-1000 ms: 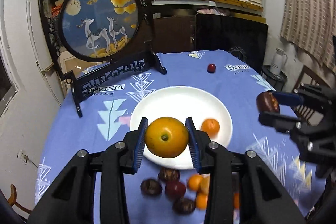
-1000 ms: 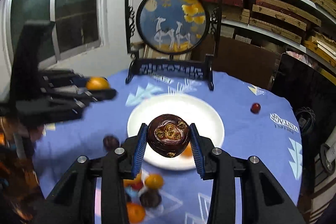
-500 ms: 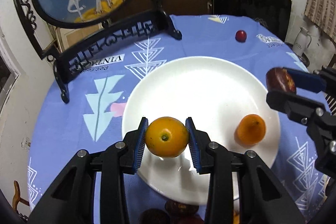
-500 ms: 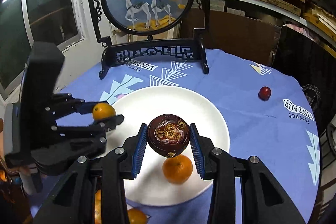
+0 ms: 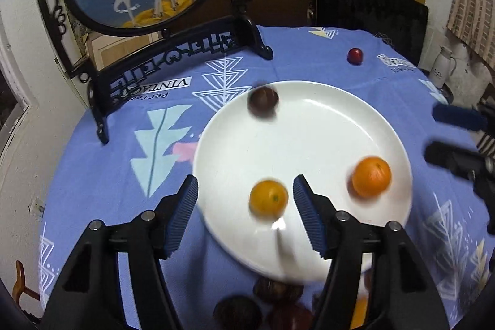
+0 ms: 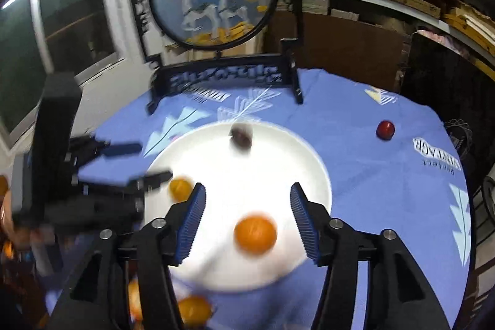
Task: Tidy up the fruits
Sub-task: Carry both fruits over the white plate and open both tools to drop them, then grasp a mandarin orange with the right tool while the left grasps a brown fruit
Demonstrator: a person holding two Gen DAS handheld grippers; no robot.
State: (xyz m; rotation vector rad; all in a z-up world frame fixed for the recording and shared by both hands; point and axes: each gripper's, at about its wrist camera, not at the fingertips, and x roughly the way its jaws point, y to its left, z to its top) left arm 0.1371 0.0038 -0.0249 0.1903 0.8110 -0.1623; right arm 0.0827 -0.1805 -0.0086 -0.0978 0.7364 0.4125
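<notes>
Release step: both grippers freed their fruit onto the white plate.
Left gripper and right gripper fingers had just been opening, nothing gripped; small orange at the plate's 6 o'clock, dark fruit at 11 o'clock. Next: fetch the fruit pile on the tabletop.

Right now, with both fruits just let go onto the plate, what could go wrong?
1. The dark brown fruit sits blurred at the white plate's far rim; it may roll onto the cloth.
2. The yellow-orange fruit lies between the left gripper's just-opened jaws; pulling back could nudge it.
3. It could bump the orange nearby.
</notes>
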